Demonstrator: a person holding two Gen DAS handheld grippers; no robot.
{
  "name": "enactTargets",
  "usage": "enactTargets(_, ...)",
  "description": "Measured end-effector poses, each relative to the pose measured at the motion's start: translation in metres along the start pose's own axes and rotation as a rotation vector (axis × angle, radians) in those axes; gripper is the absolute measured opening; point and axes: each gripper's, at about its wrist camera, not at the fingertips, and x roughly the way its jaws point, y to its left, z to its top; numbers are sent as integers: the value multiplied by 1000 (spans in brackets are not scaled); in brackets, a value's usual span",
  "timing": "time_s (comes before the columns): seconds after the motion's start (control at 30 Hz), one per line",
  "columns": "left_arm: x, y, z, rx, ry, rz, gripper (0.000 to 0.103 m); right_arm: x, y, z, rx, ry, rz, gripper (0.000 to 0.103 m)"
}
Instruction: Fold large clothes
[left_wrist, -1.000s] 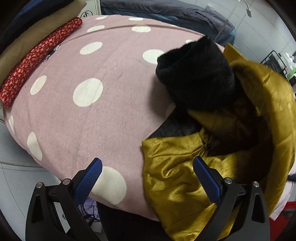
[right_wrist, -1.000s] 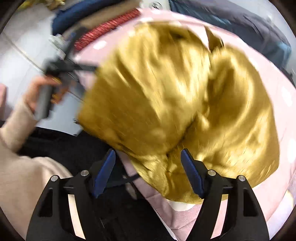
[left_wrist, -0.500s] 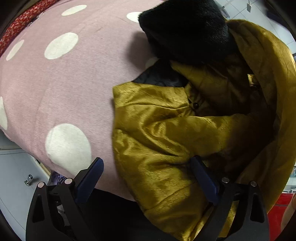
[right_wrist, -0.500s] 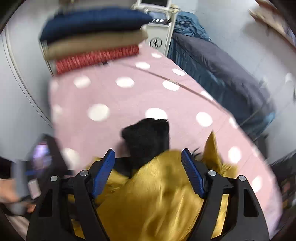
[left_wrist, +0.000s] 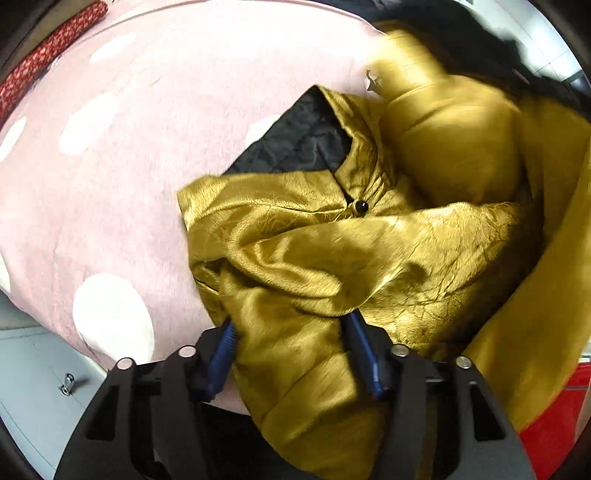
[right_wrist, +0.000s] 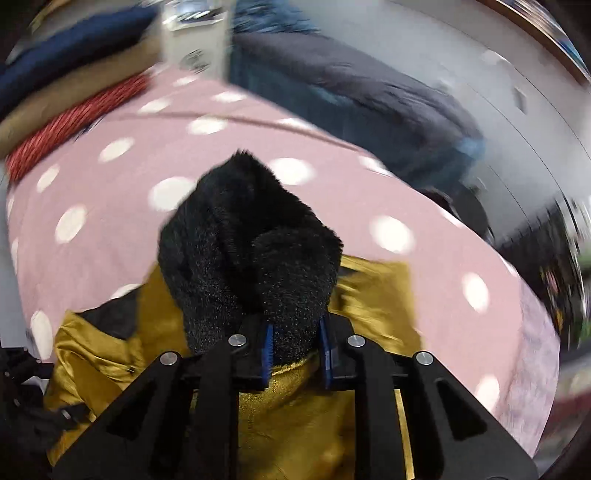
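Observation:
A shiny mustard-gold jacket with a black quilted lining and a black fur collar lies crumpled on a pink table cover with white dots. My left gripper is shut on a thick bunch of the gold fabric at the near table edge. My right gripper is shut on the base of the black fur collar, with gold fabric below and around it. The jacket's right part is blurred in the left wrist view.
Folded clothes, red patterned, tan and navy, are stacked at the far left of the table. A dark grey-blue bedding pile lies behind the table. A red object sits low at the right.
Both grippers were open and have closed: the left onto the gold fabric after moving in, the right onto the fur collar after swinging up over the jacket.

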Motion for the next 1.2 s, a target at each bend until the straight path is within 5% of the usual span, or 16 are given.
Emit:
enactTargets(0.17,-5,-7,7,14,-20,-39,52,-32,-153,-67,313,31,-204,20)
enactTargets(0.3,3,-20,11,68,-5,-34,49,-23,-215,-143,502,185,-213,25)
enactTargets(0.37,3,-32,10,105,1,-16,47,-22,-228,-171,598,218,-160,36)
enactTargets(0.4,2,-38,9,120,0,-1,47,-27,-232,-179,642,212,-157,52)
enactTargets(0.43,4,-43,8,134,-2,18,47,-36,-236,-183,677,202,-185,66)
enactTargets(0.47,4,-46,9,141,0,28,47,-46,-238,-181,685,181,-214,68)
enactTargets(0.6,10,-46,14,109,13,13,52,-101,-213,-132,557,-81,-275,77)
enactTargets(0.7,4,-37,9,52,24,-30,58,-107,-169,-76,361,-178,-98,86)
enactTargets(0.87,-4,-21,3,-52,21,-99,68,-44,-52,2,18,-85,234,86)
enactTargets(0.97,-5,-13,3,-93,17,-127,70,16,16,22,-153,48,268,86)
enactTargets(1.1,-2,-6,0,-125,44,-174,70,97,38,19,-273,208,187,86)
enactTargets(1.2,4,-19,2,-90,54,-180,69,156,39,11,-266,403,211,86)
